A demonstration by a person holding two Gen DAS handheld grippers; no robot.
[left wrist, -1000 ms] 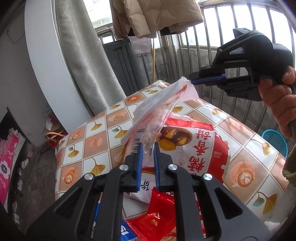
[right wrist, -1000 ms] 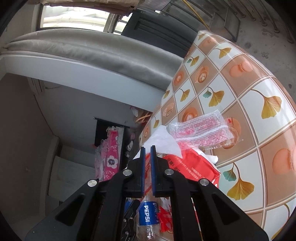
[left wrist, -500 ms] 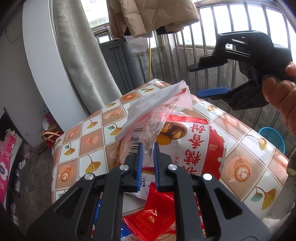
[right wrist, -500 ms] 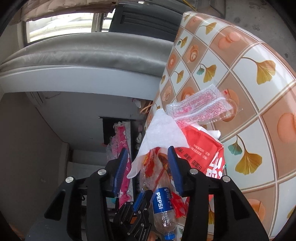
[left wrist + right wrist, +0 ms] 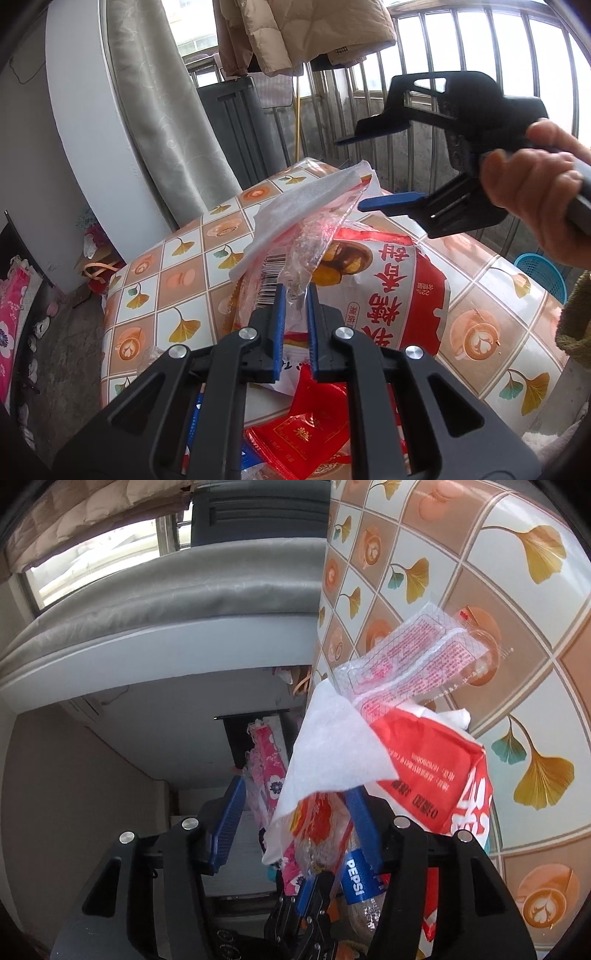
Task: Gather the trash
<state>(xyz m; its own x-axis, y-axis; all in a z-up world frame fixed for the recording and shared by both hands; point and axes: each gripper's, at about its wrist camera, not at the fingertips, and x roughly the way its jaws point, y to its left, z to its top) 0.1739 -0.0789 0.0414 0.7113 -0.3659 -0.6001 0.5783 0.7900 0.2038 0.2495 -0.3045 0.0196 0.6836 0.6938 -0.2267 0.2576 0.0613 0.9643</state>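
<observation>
The left tongs (image 5: 294, 295), at lower centre of the left view, are nearly shut, their blue pads pinching the lower tip of a clear wrapper (image 5: 317, 240). The wrapper runs from the pads up and to the right, its long axis slanted toward the upper right of the frame. A white tissue (image 5: 299, 206) lies along its upper edge on the same slant.

The right tongs (image 5: 354, 173), at upper right of that view, are opening. Their pads stand well apart with the tissue's far tip just beside the lower one, not pressed. A hand (image 5: 532, 184) grips their handle, cut off by the frame edge.

In the right view the right tongs (image 5: 295, 812) frame the tissue (image 5: 332, 753), which hangs between the pads and hides much of the right one. Whether it touches that pad I cannot tell.

Behind the wrapper a red snack bag (image 5: 384, 288) lies on the tiled worktop (image 5: 184, 273). A red packet (image 5: 306, 432) and a bottle (image 5: 356, 882) with a blue label sit at bottom centre of the two views, mostly hidden by the tongs' arms. A second clear wrapper (image 5: 413, 653) with pink print shows only in the right view, above the tissue.
</observation>
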